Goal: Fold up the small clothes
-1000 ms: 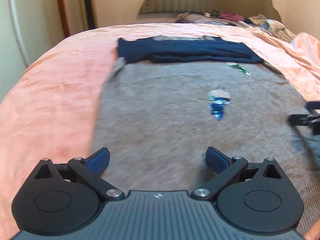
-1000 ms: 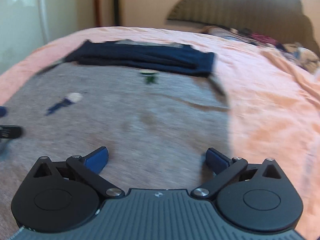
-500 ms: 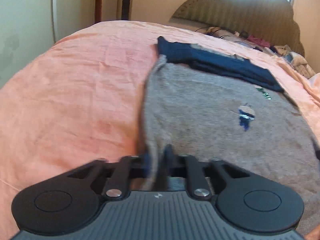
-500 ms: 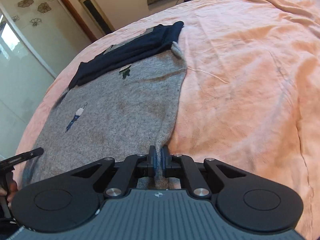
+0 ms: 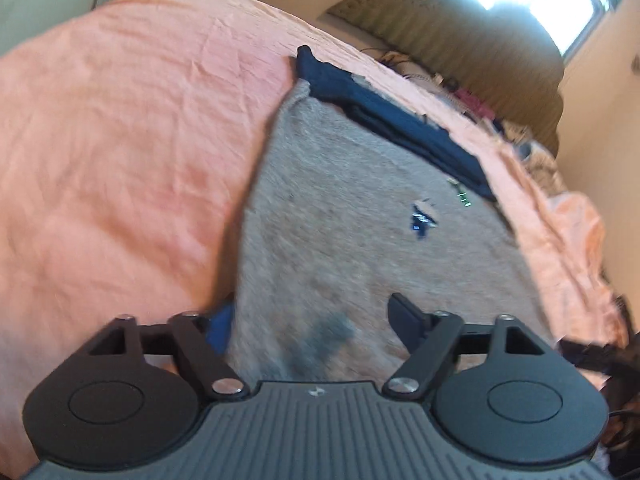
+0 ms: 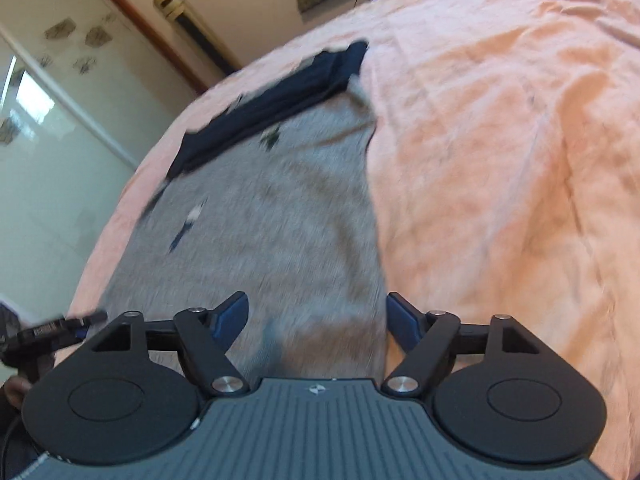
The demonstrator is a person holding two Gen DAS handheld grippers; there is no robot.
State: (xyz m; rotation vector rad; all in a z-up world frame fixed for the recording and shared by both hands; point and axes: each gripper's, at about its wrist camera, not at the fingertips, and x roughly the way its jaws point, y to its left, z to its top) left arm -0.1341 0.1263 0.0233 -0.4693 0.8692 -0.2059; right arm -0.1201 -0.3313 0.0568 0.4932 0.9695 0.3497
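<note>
A grey knit garment [image 5: 340,220] [image 6: 272,220] lies flat on the pink bed sheet [image 5: 120,140] [image 6: 500,140], with a small blue emblem [image 5: 420,220] on it. Its navy part [image 5: 392,120] [image 6: 272,100] is folded across the far end. My left gripper [image 5: 314,322] sits at the garment's near left edge, its jaws opening, with grey cloth lying loose between the fingers. At the near right edge, my right gripper [image 6: 316,318] is likewise opening, and the cloth's border runs just inside its right pad [image 6: 400,322]. Neither pair of pads presses the cloth.
A padded headboard [image 5: 460,36] stands at the far end, with a pile of mixed clothes [image 5: 472,100] in front of it. A glass sliding door [image 6: 40,160] is on the left side. Each view catches the other gripper at its edge [image 5: 592,356] [image 6: 52,328].
Both grippers moved out from the garment's middle to its side edges, shut on those edges half a second ago, and now stand apart again with the cloth released. Both views have rolled.
</note>
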